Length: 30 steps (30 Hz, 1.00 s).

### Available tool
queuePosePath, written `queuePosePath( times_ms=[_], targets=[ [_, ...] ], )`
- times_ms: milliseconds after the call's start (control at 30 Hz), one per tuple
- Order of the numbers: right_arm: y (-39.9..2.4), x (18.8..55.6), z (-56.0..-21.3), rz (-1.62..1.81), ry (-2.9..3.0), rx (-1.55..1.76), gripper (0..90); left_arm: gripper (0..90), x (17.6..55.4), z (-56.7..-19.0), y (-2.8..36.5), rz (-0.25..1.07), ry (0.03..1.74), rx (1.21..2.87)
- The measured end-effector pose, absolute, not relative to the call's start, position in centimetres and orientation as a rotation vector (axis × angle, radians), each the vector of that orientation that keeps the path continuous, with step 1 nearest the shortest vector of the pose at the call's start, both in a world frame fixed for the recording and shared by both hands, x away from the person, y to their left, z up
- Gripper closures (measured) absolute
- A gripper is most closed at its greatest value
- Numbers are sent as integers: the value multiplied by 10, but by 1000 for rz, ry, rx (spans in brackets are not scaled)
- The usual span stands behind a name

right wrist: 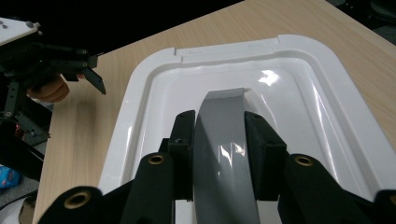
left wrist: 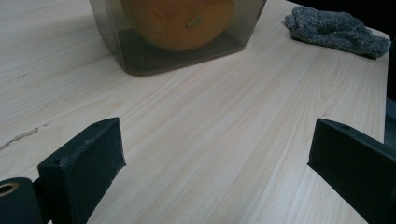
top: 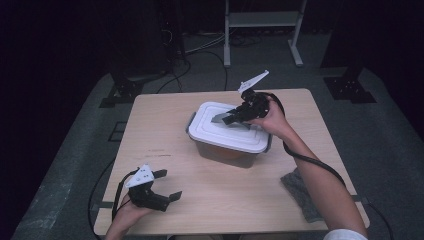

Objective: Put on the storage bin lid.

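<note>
Right gripper view: right claw (right wrist: 218,140) clamps grey handle (right wrist: 224,154), seemingly running lengthwise along lid (right wrist: 140,107).

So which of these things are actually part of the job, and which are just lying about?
In use:
- white lid with grey handle
- right gripper, jaws closed on that handle
- clear box with something orange inside

Lying about:
- grey cloth
- left gripper, open, idle above the table
</note>
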State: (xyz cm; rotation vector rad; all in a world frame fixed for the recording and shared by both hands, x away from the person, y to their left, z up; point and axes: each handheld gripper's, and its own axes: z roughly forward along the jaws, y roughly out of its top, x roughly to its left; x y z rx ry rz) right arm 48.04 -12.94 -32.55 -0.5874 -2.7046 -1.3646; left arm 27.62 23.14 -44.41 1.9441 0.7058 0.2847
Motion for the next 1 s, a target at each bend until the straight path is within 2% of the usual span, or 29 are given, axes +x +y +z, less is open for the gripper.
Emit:
queuePosePath(
  times_ms=[1000],
  targets=[
    [-124,485,-339,-1347,-2692,-557,653,27,275,-444,232,282,713,1944]
  ],
)
